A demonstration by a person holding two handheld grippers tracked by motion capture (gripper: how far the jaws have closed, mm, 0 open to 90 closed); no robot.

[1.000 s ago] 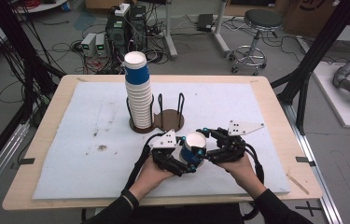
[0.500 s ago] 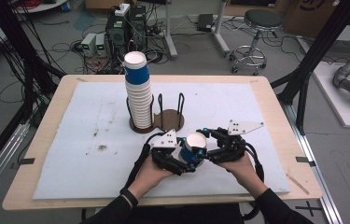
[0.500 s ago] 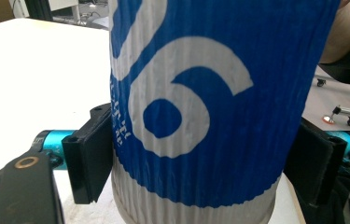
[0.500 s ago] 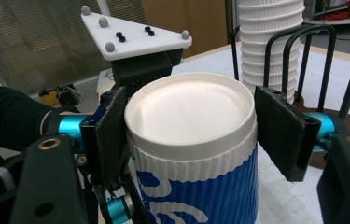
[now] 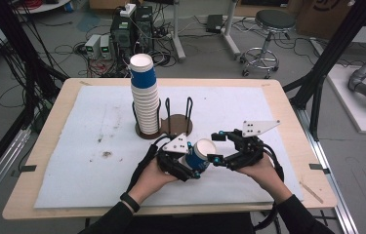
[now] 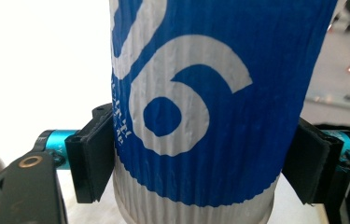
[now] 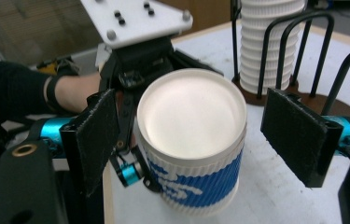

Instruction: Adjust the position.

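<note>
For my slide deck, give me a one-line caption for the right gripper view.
Open right gripper straddles a blue-and-white ribbed paper cup clamped by the left gripper.

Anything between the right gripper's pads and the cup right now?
No. In the right gripper view the right gripper has just been opening; its pads stand clear of the cup, bare gaps either side. The left gripper clamps it.

Black sleeves (image 5: 295, 214), black wristband (image 5: 130, 202), cyan-trimmed black grippers (image 5: 210, 157)
</note>
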